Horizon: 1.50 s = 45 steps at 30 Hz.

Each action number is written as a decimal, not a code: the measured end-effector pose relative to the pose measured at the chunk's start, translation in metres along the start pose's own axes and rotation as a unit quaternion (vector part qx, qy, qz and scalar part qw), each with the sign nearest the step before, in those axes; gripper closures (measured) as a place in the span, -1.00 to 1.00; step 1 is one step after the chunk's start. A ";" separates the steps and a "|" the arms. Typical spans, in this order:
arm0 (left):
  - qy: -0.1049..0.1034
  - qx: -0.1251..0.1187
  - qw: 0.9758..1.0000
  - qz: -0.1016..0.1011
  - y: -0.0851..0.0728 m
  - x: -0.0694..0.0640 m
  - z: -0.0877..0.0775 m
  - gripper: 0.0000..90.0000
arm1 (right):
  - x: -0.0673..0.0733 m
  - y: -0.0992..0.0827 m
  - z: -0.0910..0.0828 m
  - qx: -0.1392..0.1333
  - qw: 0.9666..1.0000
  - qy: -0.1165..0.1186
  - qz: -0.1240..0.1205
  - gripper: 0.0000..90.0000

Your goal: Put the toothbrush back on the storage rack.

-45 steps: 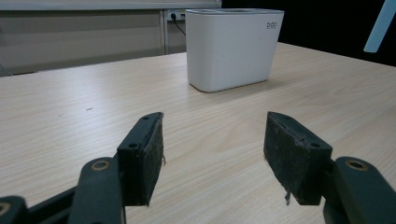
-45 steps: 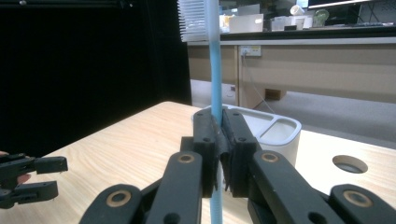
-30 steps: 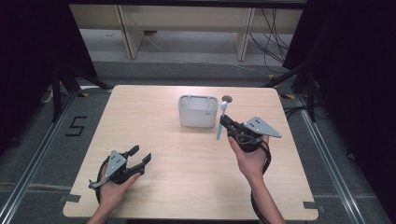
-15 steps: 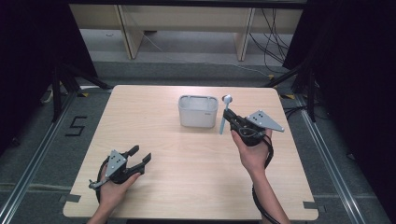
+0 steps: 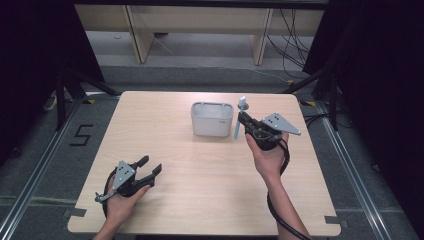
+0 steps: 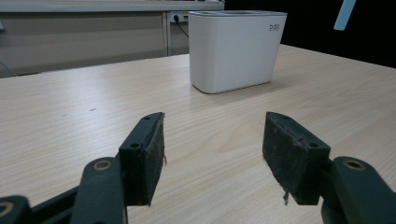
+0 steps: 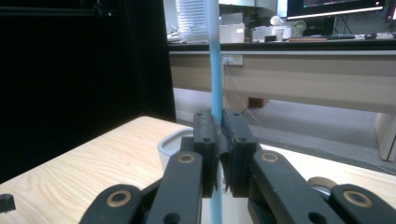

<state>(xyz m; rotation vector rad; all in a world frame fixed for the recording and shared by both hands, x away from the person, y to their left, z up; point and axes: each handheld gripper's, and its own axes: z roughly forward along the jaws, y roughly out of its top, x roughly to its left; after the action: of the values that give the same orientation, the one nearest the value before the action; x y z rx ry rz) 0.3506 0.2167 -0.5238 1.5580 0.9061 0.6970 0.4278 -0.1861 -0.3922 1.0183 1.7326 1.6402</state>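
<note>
A white rectangular container (image 5: 212, 120) stands on the wooden table (image 5: 200, 175), at the middle of its far half. Just right of it my right gripper (image 5: 241, 121) is shut on a thin light-blue utensil (image 5: 237, 127) and holds it nearly upright, its pale head above the container's rim. In the right gripper view the blue handle (image 7: 215, 70) runs straight up between the closed jaws of the right gripper (image 7: 218, 130), with the container (image 7: 170, 144) behind them. My left gripper (image 5: 151, 165) rests open at the front left, nothing between its pads (image 6: 212, 140); the container (image 6: 236, 46) stands ahead of it.
The table's edges drop to a grey floor with metal rails. A wooden shelf frame (image 5: 200, 30) stands beyond the far edge. Bare tabletop lies between the two hands. A small round object (image 7: 322, 184) sits low beside the right jaw.
The right hand has shifted slightly toward the far side with the blue utensil still clamped. The left gripper has not moved.
</note>
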 end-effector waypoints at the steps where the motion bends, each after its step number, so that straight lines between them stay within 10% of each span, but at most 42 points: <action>1: 0.000 0.000 1.000 0.000 0.000 0.000 0.000 -0.14 | -0.001 0.000 0.002 -0.008 1.000 -0.003 -0.005 0.90; 45: -0.001 -0.001 1.000 -0.002 0.000 0.000 0.000 -0.13 | -0.011 0.018 0.029 -0.014 1.000 -0.021 0.004 0.90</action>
<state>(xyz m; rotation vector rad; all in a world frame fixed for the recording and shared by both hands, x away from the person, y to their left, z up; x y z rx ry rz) 0.3508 0.2169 -0.5239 1.5549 0.9079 0.6931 0.4599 -0.1788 -0.3793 1.0401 1.6754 1.6333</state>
